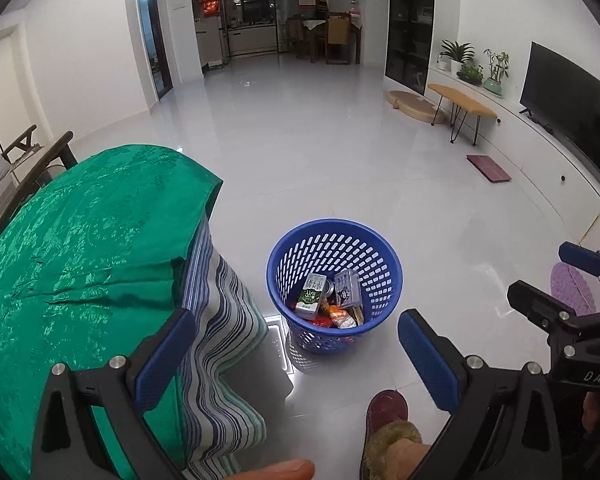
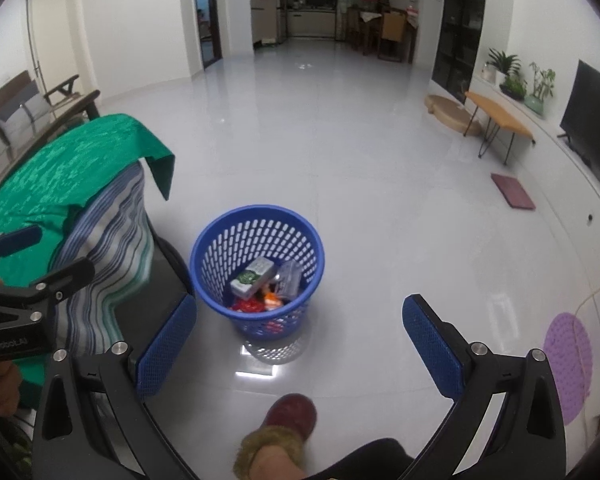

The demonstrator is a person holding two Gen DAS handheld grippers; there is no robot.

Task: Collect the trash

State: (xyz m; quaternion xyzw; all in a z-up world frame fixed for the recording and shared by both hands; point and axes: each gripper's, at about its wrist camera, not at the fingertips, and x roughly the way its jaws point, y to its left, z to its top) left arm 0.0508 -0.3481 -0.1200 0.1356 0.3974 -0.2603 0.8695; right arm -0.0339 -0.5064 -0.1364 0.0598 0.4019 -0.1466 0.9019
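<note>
Both your left gripper (image 1: 296,352) and right gripper (image 2: 300,344) hang spread wide and empty above the one blue mesh wastebasket (image 1: 372,240), which stands on the floor beside the green-draped table (image 1: 80,248). It holds one green milk carton (image 1: 311,295), one grey box (image 1: 348,288) and some wrappers I can't count. Your one visible slipper (image 2: 294,414) is near the basket, so I'd judge a careless step could knock it over.
</note>
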